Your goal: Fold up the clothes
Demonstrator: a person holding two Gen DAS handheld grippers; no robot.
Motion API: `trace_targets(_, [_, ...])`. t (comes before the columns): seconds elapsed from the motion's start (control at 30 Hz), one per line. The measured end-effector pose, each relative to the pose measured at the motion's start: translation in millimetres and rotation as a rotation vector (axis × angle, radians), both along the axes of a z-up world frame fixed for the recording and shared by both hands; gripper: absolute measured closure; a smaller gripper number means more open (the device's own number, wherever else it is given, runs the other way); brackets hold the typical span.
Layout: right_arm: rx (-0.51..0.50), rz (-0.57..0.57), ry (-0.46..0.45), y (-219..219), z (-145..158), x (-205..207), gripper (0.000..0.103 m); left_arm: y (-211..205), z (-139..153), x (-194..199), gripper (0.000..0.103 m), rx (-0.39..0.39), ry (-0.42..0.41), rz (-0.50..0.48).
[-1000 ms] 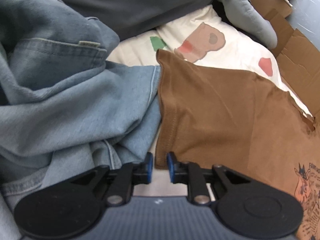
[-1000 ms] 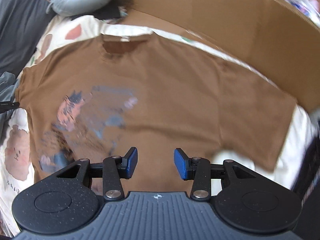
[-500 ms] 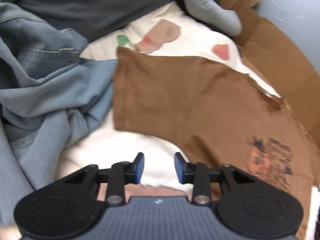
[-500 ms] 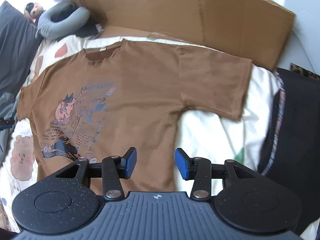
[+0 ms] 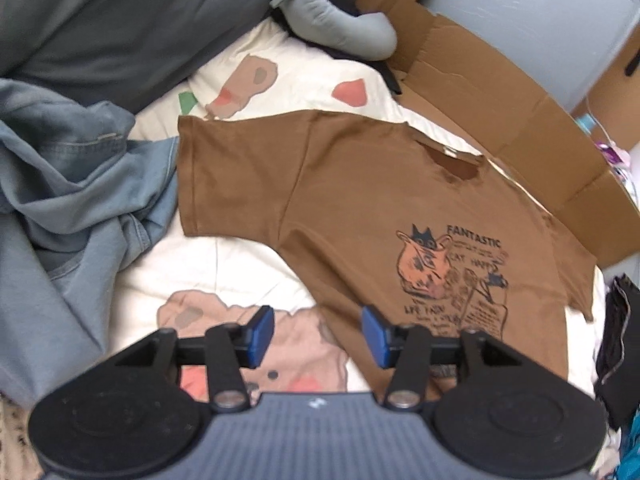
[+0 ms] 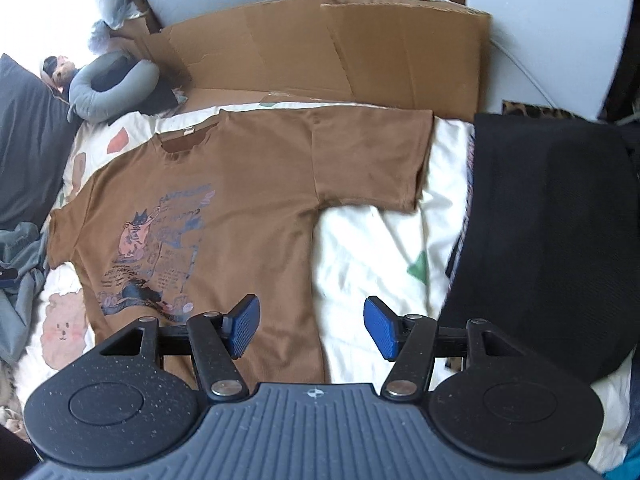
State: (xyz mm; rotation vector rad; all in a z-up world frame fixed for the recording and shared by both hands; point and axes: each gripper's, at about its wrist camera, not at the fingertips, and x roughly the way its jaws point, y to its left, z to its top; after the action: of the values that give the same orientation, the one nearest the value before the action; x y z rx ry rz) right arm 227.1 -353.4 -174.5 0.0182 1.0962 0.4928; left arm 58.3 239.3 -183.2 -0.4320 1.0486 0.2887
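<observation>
1. Brown T-shirt (image 5: 360, 184) (image 6: 248, 184): spread flat, print side up, on the bed's cream cartoon-print sheet (image 5: 248, 264) (image 6: 368, 248). Both sleeves out to the sides, collar at the far edge. Laid out so, presumably, to give clean fold lines; no fold made yet.
2. Print: cat graphic with the word "FANTASTIC" (image 5: 452, 276), on the chest and belly panel. Facing up, so likely to end inside or outside depending on the fold chosen; cannot tell which.
3. Left tongs (image 5: 318, 334): jaws opening, about half wide, nothing between them. Held above the bed, clear of the cloth. Shirt's left side seam and hem region just beyond and to the right of the tips; left sleeve well beyond, far left.
4. Right tongs (image 6: 310, 328): jaws opening, fairly wide, empty. Also raised above the bed. Shirt's right side edge running up between the two blue pads as seen from this camera, left pad over brown cloth, right pad over bare sheet; right sleeve far and to the right.
5. Judgement: both tongs parted and lifted off, apparently placed for a fresh grasp at the shirt's near side edges or sleeves.
6. Denim garment (image 5: 68, 200): crumpled heap at the left, touching or just beside the left sleeve cuff. Probably waiting its turn.
7. Black garment (image 6: 552, 220): at the right, apart from the shirt.
8. Flattened cardboard (image 6: 328, 52) and grey neck pillow (image 5: 332, 20): along the far side, beyond the collar.
</observation>
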Motion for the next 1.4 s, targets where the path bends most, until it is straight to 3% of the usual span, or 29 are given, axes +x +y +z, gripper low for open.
trace_targets(0.23, [0.058, -0.048, 0.042, -18, -8, -32, 0.039, -13, 22, -20, 0.045, 0.001, -0.008, -0.025])
trace_targets(0.47, [0.047, -0.020, 0.072, -20, -17, -54, 0.039, -24, 10, -33, 0.043, -0.027, -0.037, -0.046])
trace_targets(0.73, [0.013, -0.035, 0.132, -23, -45, -69, 0.040, -43, -34, -41, 0.043, -0.085, -0.009, -0.065])
trace_targets(1.03, [-0.002, -0.072, 0.214, -26, -104, -95, 0.044, -73, -91, -46, 0.043, -0.152, 0.068, -0.074])
trace_targets(1.2, [-0.049, -0.072, 0.213, -18, -123, -108, 0.049, -87, -105, -46, 0.043, -0.164, 0.087, -0.084])
trace_targets(1.4, [-0.078, -0.117, 0.191, -13, -125, -113, 0.069, -98, -114, -48, 0.043, -0.169, 0.098, -0.090])
